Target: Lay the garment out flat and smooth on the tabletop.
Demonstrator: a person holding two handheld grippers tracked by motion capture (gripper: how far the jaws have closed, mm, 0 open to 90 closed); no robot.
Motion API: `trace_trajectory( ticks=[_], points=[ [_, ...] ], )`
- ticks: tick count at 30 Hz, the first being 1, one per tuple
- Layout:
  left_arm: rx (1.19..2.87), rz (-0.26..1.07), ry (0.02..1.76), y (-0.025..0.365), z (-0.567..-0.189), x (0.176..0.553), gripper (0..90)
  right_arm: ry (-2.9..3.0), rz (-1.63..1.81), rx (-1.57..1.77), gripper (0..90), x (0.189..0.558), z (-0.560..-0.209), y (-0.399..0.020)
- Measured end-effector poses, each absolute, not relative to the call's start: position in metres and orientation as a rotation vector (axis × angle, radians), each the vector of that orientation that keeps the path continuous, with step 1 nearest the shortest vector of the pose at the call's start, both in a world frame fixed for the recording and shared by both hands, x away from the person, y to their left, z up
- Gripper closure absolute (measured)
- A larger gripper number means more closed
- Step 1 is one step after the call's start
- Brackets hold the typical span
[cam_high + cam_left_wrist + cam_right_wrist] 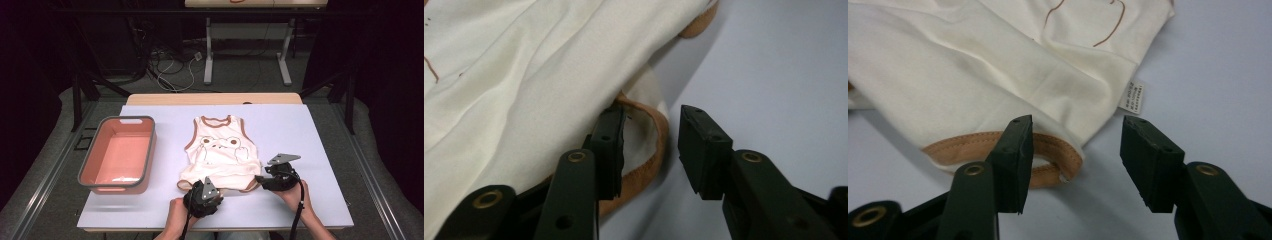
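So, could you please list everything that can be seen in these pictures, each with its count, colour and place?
sleeveless top: one, cream with brown trim and a frog print, flat at the table's middle, hem toward the person
label: one, white, on the top's side seam
basket: one, pink with grey rim, left on the table
table: one, pale lilac top
left gripper: one, black, open, at the hem's brown-trimmed corner
right gripper: one, black, open, at the hem's other corner
hands: two, near edge

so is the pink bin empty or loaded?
Empty. The high view shows the pink bin with a bare floor; the vest lies spread on the table beside it.
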State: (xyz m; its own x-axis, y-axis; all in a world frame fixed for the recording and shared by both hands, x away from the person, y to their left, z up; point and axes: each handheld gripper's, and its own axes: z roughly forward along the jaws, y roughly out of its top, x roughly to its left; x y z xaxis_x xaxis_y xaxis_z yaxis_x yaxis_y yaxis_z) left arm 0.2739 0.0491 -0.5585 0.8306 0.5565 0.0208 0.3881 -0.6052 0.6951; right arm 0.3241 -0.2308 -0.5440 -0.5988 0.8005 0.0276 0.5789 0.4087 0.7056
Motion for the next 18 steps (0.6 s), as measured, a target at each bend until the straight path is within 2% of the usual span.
trace_trajectory(
  ticks=[6, 12, 18],
  points=[
    [2.287, 0.292, 0.659, 0.051, -0.560, 0.276, 86.2, 2.382, 0.957, 1.196, 57.8, 0.327, -0.549, -0.226],
    [2.306, 0.270, 0.625, 0.056, -0.558, 0.278, 88.5, 2.399, 0.961, 1.169, 76.3, 0.328, -0.554, -0.223],
    [2.327, 0.196, 0.592, 0.069, -0.553, 0.278, 88.6, 2.355, 0.943, 1.144, 85.7, 0.327, -0.552, -0.220]
  ],
)
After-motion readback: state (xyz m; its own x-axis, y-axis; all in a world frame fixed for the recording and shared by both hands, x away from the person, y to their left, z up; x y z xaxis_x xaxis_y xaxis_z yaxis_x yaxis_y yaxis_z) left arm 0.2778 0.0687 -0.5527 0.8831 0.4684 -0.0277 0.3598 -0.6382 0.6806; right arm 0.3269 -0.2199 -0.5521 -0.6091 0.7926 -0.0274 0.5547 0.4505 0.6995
